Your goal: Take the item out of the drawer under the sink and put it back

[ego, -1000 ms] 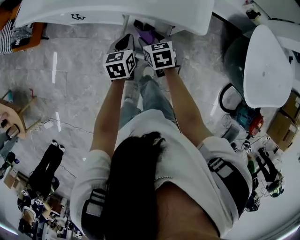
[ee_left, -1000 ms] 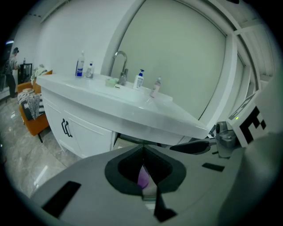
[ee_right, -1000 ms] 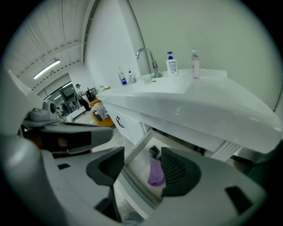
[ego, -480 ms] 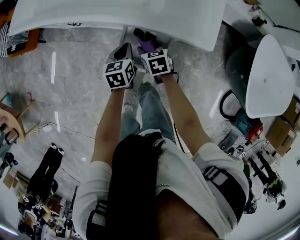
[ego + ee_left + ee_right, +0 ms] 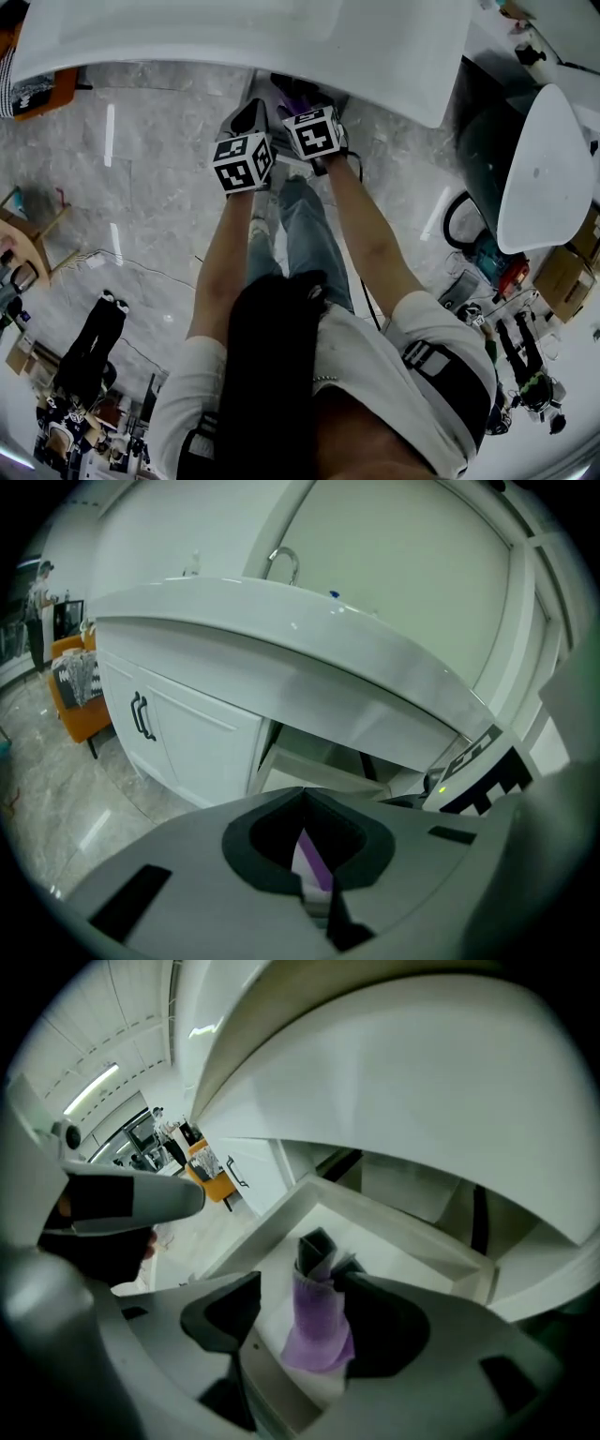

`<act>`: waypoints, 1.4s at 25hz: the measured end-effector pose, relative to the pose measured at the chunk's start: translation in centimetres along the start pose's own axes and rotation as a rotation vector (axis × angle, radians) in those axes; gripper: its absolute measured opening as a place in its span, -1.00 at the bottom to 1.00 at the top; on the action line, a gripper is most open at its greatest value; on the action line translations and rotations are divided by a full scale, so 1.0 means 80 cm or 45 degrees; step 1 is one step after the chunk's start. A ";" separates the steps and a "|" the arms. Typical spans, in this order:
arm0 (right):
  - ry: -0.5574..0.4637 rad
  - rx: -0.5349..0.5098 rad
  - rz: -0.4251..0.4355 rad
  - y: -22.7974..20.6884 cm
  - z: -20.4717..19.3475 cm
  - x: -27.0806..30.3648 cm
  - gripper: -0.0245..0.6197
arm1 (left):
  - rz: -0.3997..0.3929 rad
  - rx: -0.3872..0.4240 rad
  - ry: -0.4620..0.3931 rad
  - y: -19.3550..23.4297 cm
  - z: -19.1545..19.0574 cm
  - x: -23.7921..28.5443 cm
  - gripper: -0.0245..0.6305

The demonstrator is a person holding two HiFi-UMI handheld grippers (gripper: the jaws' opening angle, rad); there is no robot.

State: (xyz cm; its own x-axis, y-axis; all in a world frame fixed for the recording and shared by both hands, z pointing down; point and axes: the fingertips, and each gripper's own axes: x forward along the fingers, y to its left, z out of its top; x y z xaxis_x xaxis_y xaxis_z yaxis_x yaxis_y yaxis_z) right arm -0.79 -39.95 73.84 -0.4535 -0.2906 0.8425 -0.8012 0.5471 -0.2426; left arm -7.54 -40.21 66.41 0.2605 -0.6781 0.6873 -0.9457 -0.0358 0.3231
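A soft purple pouch (image 5: pixel 317 1326) with a dark top stands in the open white drawer (image 5: pixel 281 1208) under the sink. My right gripper (image 5: pixel 302 1288) hangs just over it. Its jaws are wide and still spreading; the pouch sits between them against the right-hand pad, and the left-hand pad is clear of it. In the head view the pouch (image 5: pixel 298 92) shows just past the right gripper (image 5: pixel 305 103). My left gripper (image 5: pixel 248 117) is beside it at the drawer's front, jaws shut with tips meeting (image 5: pixel 302 794) and nothing held; the pouch (image 5: pixel 312 860) shows through the gap behind the tips.
The white sink counter (image 5: pixel 281 37) overhangs the drawer and both grippers, with a faucet (image 5: pixel 281 562) on top. A shut cabinet door (image 5: pixel 169 733) with a dark handle is left of the drawer. A white round table (image 5: pixel 539 159) and floor clutter lie to the right.
Both grippers stay side by side at the drawer. The head has leaned forward, so the counter edge now covers more of the drawer. The pouch stays in the drawer.
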 end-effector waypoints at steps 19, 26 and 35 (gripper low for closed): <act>0.123 -0.010 -0.053 -0.016 -0.036 0.061 -0.09 | 0.024 -0.030 0.003 0.010 -0.008 0.027 -0.91; 0.132 -0.018 -0.099 -0.023 -0.036 0.067 -0.25 | 0.031 -0.040 -0.002 0.017 -0.007 0.029 -0.91; 0.121 -0.051 -0.169 -0.031 -0.036 0.060 -0.60 | 0.026 -0.053 0.001 0.019 -0.009 0.028 -0.91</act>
State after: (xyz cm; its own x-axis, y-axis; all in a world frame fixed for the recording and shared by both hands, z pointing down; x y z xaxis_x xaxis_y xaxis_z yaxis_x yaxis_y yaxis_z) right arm 0.20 -40.44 79.86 -0.3045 -0.2879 0.9080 -0.8344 0.5404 -0.1085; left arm -8.24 -41.26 68.86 0.2416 -0.6780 0.6942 -0.9419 0.0082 0.3359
